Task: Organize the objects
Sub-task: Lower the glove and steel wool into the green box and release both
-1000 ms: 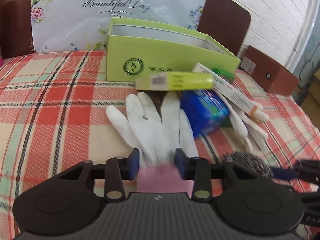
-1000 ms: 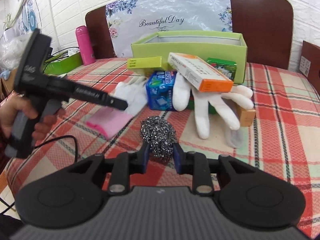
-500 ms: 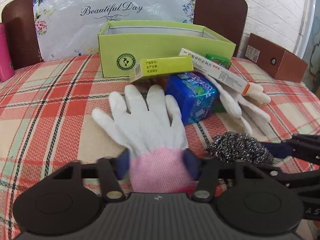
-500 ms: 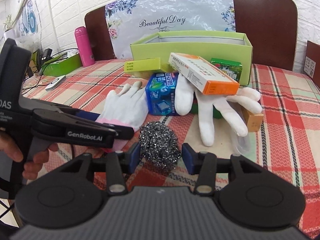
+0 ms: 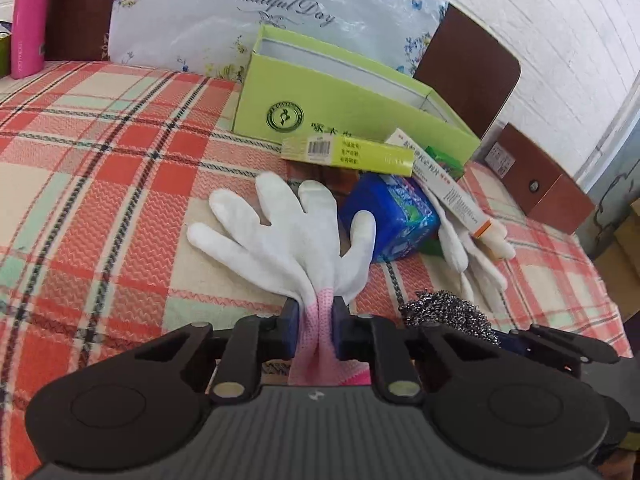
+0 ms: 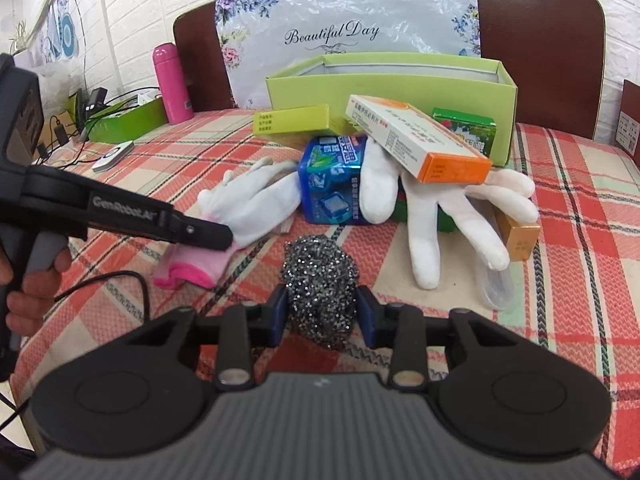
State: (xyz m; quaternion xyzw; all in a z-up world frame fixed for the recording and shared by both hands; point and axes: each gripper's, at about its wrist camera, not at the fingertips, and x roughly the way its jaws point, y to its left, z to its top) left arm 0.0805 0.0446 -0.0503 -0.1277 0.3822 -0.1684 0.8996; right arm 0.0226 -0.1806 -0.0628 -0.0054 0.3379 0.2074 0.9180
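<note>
Across the red plaid tablecloth [image 5: 100, 168], the open lime-green cardboard box [image 5: 340, 116] lies straight ahead of the left gripper [image 5: 316, 320], whose jaws have just closed, pinching the pink cuff of the white fabric glove [image 5: 288, 240], fingers pointing boxward.

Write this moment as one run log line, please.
left gripper: just closed, shut on pink cuff of white glove | right gripper: closing, pads on steel scourer | green box: open

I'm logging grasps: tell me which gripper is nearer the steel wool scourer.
Right. The right gripper is shut on the steel wool scourer, its jaws having just closed further. The left gripper sits beside it, shut on the white glove by its pink cuff.
</note>
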